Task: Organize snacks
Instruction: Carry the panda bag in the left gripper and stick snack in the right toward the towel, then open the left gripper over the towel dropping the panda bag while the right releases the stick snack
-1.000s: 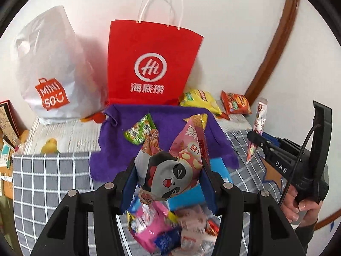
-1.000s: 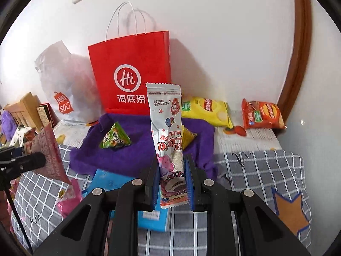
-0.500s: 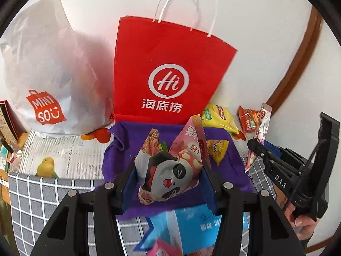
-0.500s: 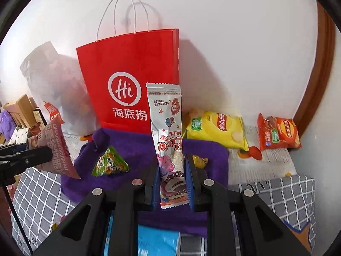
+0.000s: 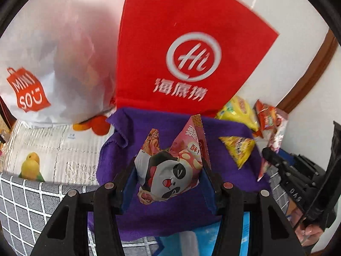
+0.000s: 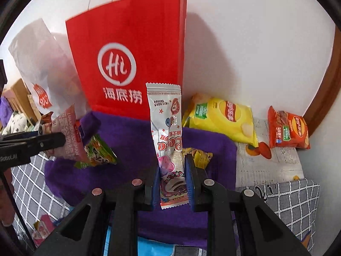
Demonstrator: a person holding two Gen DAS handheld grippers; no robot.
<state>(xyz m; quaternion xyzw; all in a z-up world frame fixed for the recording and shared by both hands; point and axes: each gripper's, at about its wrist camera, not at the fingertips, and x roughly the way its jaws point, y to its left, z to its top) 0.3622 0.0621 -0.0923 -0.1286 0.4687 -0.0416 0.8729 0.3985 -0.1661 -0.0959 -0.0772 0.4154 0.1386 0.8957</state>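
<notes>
My left gripper [image 5: 169, 175] is shut on a pink panda snack bag [image 5: 172, 164] and holds it above the purple cloth [image 5: 170, 211]. My right gripper [image 6: 172, 177] is shut on a tall white snack packet [image 6: 167, 128], held upright over the same cloth [image 6: 132, 134]. A green snack [image 6: 100, 154] and a yellow triangular snack [image 5: 239, 149] lie on the cloth. The red Hi paper bag [image 5: 191, 49] stands just behind the cloth, also in the right wrist view [image 6: 127, 55]. The left gripper with its bag shows at the left of the right wrist view [image 6: 61, 140].
A white Miniso bag [image 5: 53, 64] stands left of the red bag. A yellow chip bag [image 6: 223, 117] and an orange chip bag [image 6: 287, 130] lie by the wall at right. A blue packet [image 5: 185, 243] lies in front of the cloth. The checked cover [image 6: 294, 202] spreads below.
Both grippers have moved forward toward the red bag and over the purple cloth, each still holding its snack. The red bag looms much larger now.
</notes>
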